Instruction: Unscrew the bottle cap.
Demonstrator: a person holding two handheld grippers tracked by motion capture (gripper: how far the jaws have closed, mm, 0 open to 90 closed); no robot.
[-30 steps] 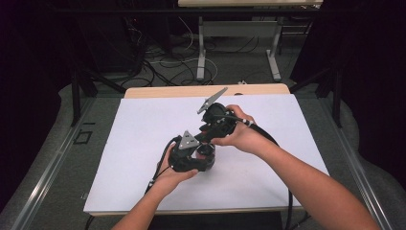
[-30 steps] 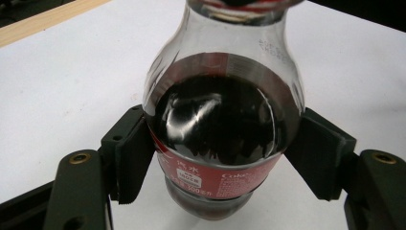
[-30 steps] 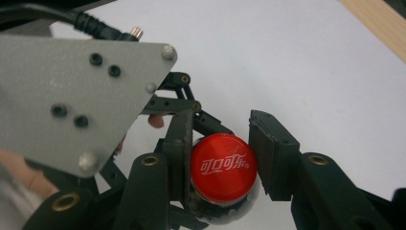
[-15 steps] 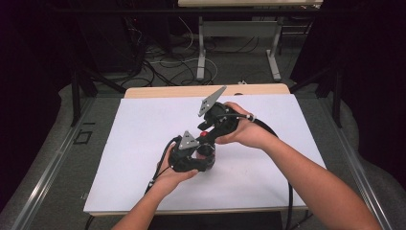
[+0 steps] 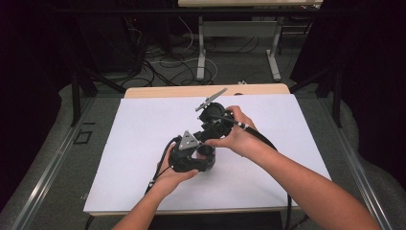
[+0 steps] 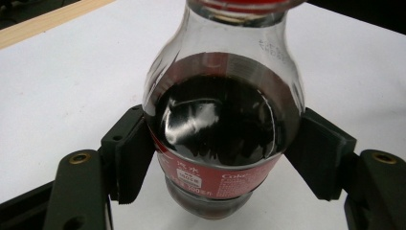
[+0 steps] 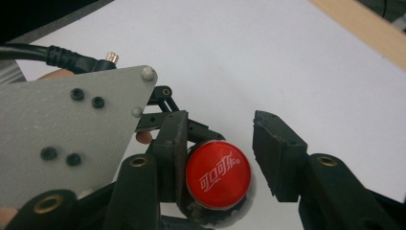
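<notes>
A small cola bottle [image 6: 220,139] with dark drink and a red label stands on the white sheet. My left gripper [image 6: 225,158] is shut on its body, one pad on each side. In the high view this left gripper [image 5: 203,155] sits low in the left hand. My right gripper [image 5: 208,139] comes down on it from above in the right hand. Its jaws [image 7: 220,143] straddle the red cap [image 7: 218,175] and have just been closing. The left pad [image 7: 173,143] touches the cap. A thin gap remains at the right pad [image 7: 277,153].
A white sheet [image 5: 139,139] covers the table, with a wooden strip [image 5: 182,91] showing at the far edge. The left gripper's grey plate [image 7: 62,134] lies close beside the right jaws. Cables [image 5: 158,62] and table legs lie on the floor beyond.
The right hand has shifted a little over the bottle top. The left hand and the bottle have stayed put.
</notes>
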